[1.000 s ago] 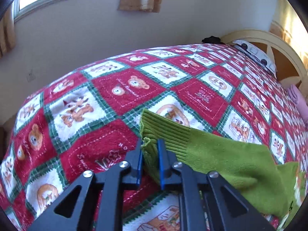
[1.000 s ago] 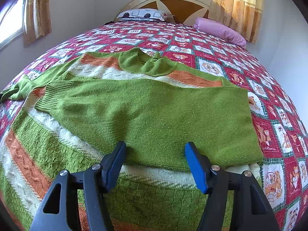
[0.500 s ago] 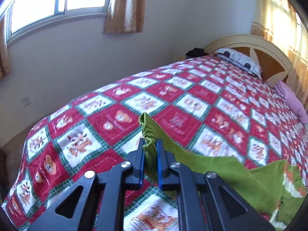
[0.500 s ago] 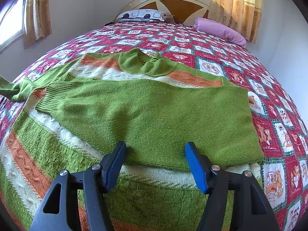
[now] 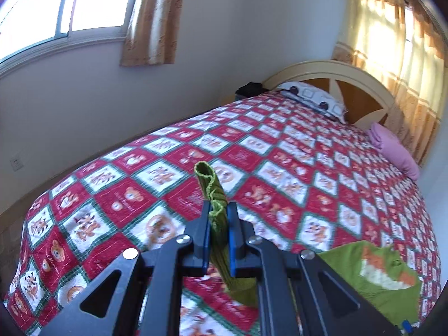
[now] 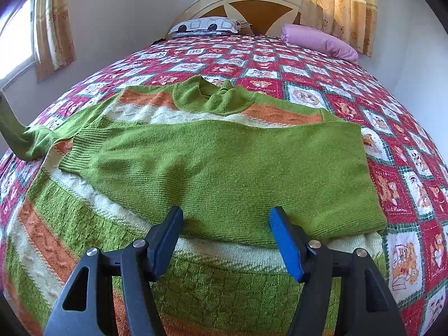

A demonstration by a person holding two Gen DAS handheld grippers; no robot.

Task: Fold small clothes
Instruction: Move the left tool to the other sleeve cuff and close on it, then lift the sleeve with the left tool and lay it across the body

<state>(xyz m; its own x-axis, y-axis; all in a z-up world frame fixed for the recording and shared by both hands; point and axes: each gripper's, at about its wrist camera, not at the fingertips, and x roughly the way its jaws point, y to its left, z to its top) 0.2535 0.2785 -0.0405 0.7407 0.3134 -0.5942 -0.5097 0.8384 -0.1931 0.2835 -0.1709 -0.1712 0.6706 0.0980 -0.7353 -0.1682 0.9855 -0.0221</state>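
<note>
Since a second ago the left gripper (image 5: 218, 210) has risen with the cuff (image 5: 208, 179) pinched in it, so the sleeve (image 6: 11, 128) now hangs clear of the quilt (image 5: 280, 168) where before it lay on it; the right gripper (image 6: 225, 235) has not moved. The bed fills both views, its red, white and green quilt running up to a cream headboard (image 6: 240, 2). A patterned pillow (image 6: 207, 26) and a pink pillow (image 6: 319, 42) lie against it. The sweater (image 6: 224, 168), green with orange and cream bands, lies flat on the near half of the quilt, collar toward the headboard. One sleeve is folded across its chest; the other rises off the left edge. The left jaws are pressed narrow on the ribbed cuff, which sticks up beyond the blue pads. The right jaws stand wide and empty, just above the folded sleeve's lower edge.
</note>
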